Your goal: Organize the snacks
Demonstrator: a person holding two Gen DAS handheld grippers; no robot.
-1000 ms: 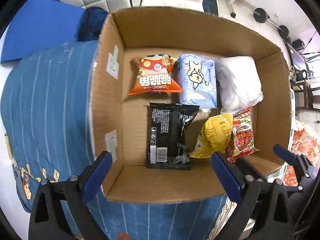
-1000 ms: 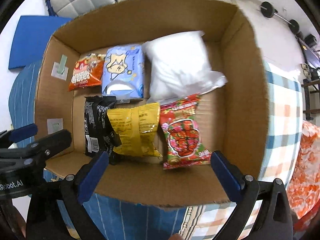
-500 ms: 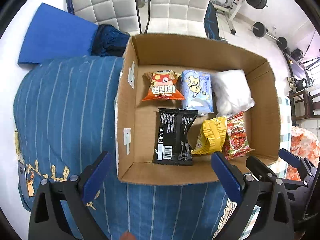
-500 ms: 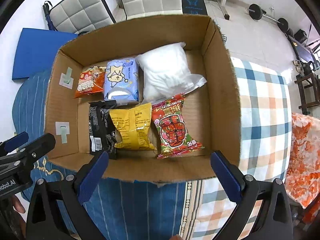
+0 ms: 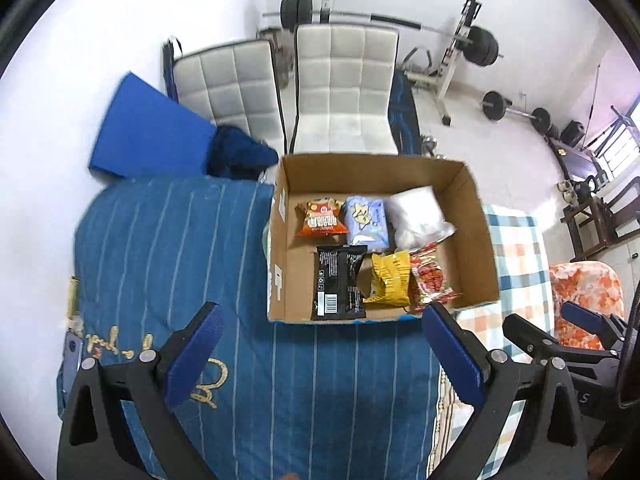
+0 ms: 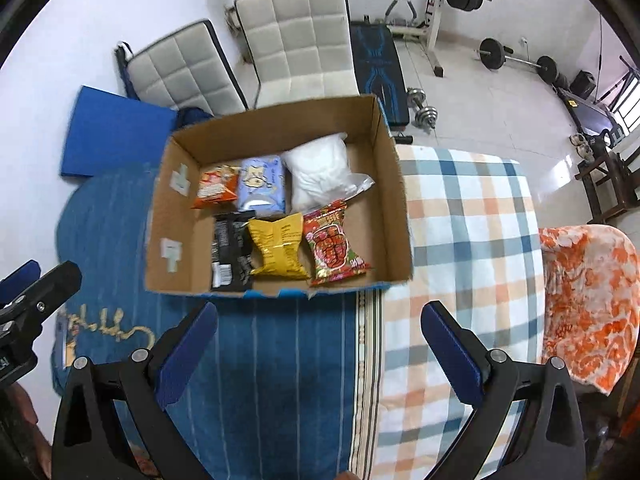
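Note:
An open cardboard box (image 5: pixel 480 240) (image 6: pixel 396 208) rests on a blue striped cloth and holds several snack packs in two rows. The back row has an orange pack (image 5: pixel 322 220) (image 6: pixel 214 190), a light blue pack (image 5: pixel 366 220) (image 6: pixel 260 184) and a white bag (image 5: pixel 418 216) (image 6: pixel 320 168). In front lie a black pack (image 5: pixel 340 282) (image 6: pixel 230 248), a yellow pack (image 5: pixel 390 278) (image 6: pixel 278 246) and a red pack (image 5: pixel 432 276) (image 6: pixel 332 244). My left gripper (image 5: pixel 320 356) and right gripper (image 6: pixel 320 352) hang open and empty, high above the cloth on the near side of the box.
The blue striped cloth (image 5: pixel 160 264) covers the left of the surface, a checked cloth (image 6: pixel 472 240) the right, an orange floral cloth (image 6: pixel 588 300) the far right. Behind the box stand white padded chairs (image 5: pixel 344 88), a blue mat (image 5: pixel 148 132) and gym weights (image 5: pixel 480 46).
Both grippers have pulled back and up from the box, which now looks much smaller and farther. The packs inside have not moved. Both grippers stayed open.

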